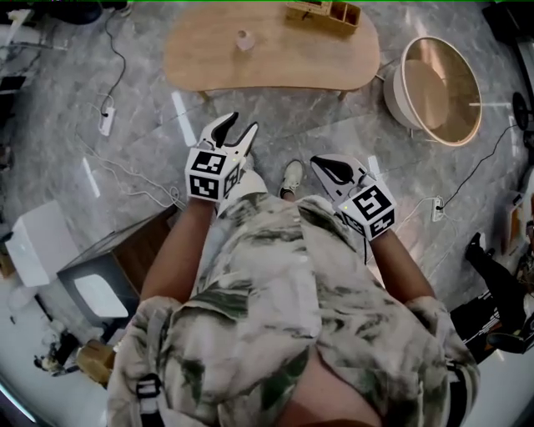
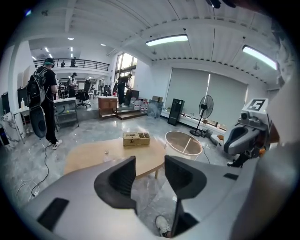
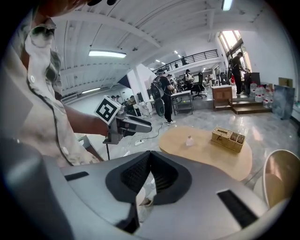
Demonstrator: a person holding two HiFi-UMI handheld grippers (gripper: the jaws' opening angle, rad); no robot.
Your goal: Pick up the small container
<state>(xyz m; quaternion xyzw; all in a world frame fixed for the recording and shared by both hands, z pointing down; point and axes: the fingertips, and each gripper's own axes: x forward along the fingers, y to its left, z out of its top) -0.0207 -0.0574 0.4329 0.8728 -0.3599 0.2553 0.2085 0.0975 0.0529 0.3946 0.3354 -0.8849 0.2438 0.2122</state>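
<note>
The small container [image 1: 244, 39] is a little pale bottle standing upright on the oval wooden table [image 1: 275, 62] ahead of me. It also shows as a tiny container [image 2: 106, 152] in the left gripper view and as a small bottle [image 3: 189, 140] in the right gripper view. My left gripper [image 1: 242, 125] is held over the floor well short of the table, open and empty [image 2: 150, 161]. My right gripper [image 1: 321, 164] is level with it on the right, jaws shut on nothing [image 3: 150, 154]. Both are far from the container.
A wooden organiser box [image 1: 325, 12] sits on the table's far right part. A round pale side table with a raised rim [image 1: 438, 87] stands to the right. Cables and a power strip [image 1: 106, 121] lie on the marble floor at left. A white-topped cabinet [image 1: 100, 279] stands beside my left leg. People stand in the background [image 2: 44, 101].
</note>
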